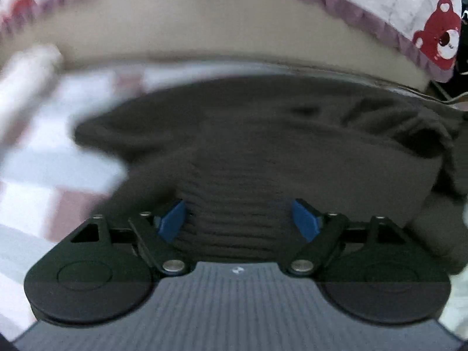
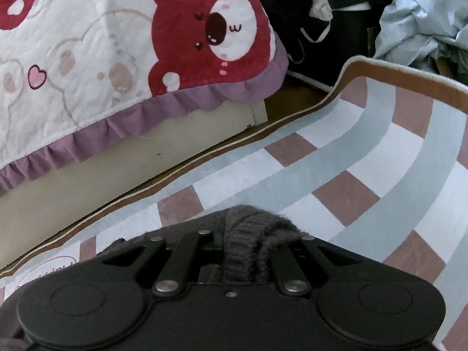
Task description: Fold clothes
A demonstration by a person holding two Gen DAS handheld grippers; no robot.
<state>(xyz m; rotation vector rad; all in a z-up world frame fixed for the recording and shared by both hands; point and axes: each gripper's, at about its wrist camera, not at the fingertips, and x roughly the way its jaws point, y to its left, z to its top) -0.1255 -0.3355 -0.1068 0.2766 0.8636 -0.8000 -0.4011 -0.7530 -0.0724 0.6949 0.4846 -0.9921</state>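
Clearly the dark grey knitted sweater (image 1: pixel 263 152), spread across the middle of the left view on the checked rug (image 1: pixel 58 175), is soft, limp and fairly light; it will sag and bunch wherever unsupported. Left tongs (image 1: pixel 239 219) stand wide above its ribbed band, gripping nothing. Right tongs (image 2: pixel 257 245), low in their view, are pinched on a bunched ribbed edge (image 2: pixel 251 234). Best hold: that thicker ribbing.

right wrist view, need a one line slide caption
Right gripper shut on a bunched grey knit garment above the checked rug, beside a bear-print quilt.
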